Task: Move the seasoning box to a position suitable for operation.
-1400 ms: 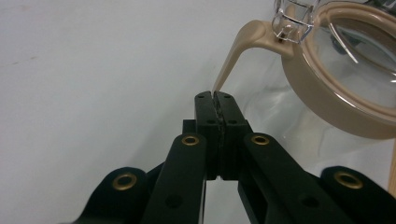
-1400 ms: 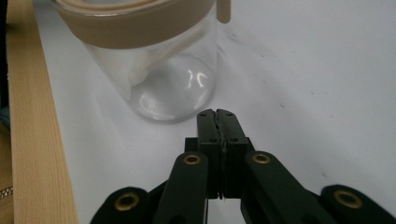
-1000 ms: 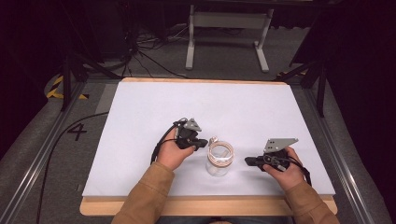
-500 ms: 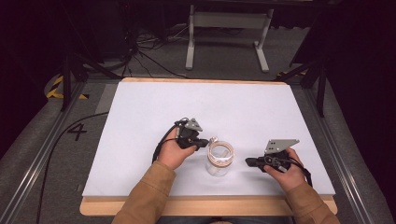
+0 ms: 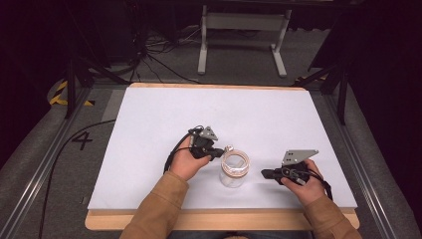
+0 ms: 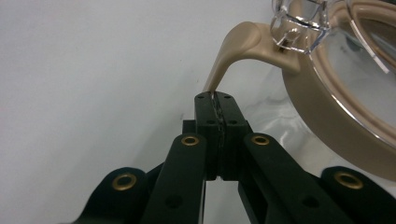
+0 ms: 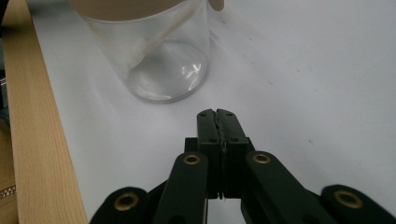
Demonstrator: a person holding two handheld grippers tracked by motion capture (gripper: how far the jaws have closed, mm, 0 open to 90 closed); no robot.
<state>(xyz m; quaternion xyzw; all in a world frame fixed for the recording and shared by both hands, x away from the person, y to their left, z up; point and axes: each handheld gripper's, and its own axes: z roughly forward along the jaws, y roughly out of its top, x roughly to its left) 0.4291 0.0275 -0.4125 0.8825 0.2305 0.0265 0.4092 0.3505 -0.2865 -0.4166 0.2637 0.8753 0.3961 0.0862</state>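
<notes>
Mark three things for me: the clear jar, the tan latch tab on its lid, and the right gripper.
clear jar (image 7: 159,65), right gripper view, on its glass side wall.
tan latch tab (image 6: 233,49), left gripper view, on the curved tab above the shut jaws.
right gripper (image 5: 264,174), high view, at its jaw tips.

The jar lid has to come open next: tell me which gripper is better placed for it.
Left. The left gripper is shut on the lid's tan tab, at the rim of the jar. The right gripper is shut on nothing, short of the jar's base on the table.
</notes>
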